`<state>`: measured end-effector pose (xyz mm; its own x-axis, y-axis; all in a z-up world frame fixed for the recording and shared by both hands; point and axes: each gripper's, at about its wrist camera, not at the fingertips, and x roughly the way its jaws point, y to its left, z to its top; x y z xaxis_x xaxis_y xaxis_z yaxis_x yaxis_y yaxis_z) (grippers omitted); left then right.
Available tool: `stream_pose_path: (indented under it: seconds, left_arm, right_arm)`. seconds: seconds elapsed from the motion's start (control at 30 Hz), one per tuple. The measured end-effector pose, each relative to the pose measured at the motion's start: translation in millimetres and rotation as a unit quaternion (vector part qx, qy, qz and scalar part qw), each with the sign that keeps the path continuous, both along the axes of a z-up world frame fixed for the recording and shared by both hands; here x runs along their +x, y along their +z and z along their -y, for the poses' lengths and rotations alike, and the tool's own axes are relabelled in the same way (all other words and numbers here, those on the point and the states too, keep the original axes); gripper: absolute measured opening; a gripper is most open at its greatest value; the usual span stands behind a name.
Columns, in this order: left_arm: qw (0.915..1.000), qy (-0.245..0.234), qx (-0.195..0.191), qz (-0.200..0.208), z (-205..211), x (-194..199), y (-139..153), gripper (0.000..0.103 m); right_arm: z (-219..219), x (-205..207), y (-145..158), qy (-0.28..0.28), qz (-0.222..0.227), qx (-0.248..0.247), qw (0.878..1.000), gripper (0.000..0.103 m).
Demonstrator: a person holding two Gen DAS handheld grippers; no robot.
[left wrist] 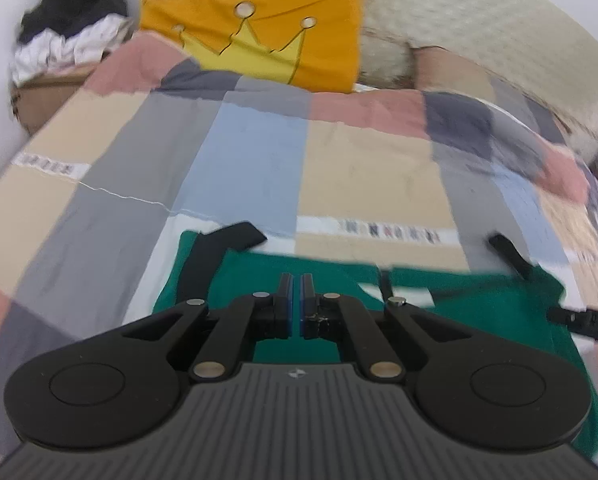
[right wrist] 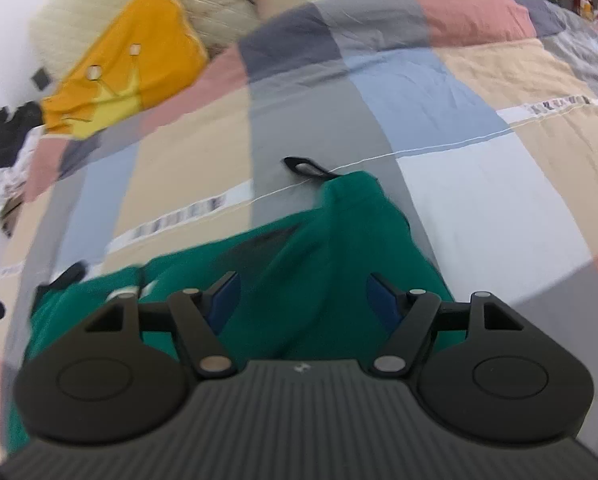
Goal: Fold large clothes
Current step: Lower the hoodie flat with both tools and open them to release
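Hovering over the green garment (right wrist: 319,248) spread on the bed (left wrist: 239,152), your left hand-held gripper (left wrist: 297,304) is pressed together, empty; right hand-held gripper (right wrist: 305,300) spread. Fold apparently unstarted; next, pinch an edge.

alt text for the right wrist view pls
The right gripper, fingers wide open and empty, hovers over a green garment with black straps lying on a patchwork bedspread. A yellow crown pillow sits at the bed's far end.
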<state>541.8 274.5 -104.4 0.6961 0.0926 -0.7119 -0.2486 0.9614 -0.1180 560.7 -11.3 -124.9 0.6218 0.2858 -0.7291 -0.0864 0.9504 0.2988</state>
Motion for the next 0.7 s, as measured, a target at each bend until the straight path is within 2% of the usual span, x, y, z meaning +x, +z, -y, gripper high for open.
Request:
stream_pose_path:
  seconds: [0.1, 0.27, 0.43, 0.7]
  left_arm:
    - [0.9998, -0.018, -0.002, 0.002, 23.3, -45.4, 13.8, 0.001]
    - [0.9989, -0.041, 0.023, 0.009, 63.3, -126.7, 30.7, 0.001]
    - [0.9974, -0.051, 0.038, 0.033, 89.9, -196.5, 48.1, 0.001]
    - [0.9953, -0.064, 0.044, 0.057, 126.3, -282.0, 51.6, 0.001]
  right_arm:
    - [1.6, -39.8, 17.0, 0.016, 0.017, -0.005, 1.0, 0.072]
    - [8.7, -108.6, 38.2, 0.045, 0.041, -0.006, 0.998, 0.072]
    - [17.2, -176.2, 64.4, 0.061, 0.098, -0.01, 0.993, 0.072]
    - [32.2, -259.5, 76.0, 0.08, 0.17, -0.005, 0.982, 0.072]
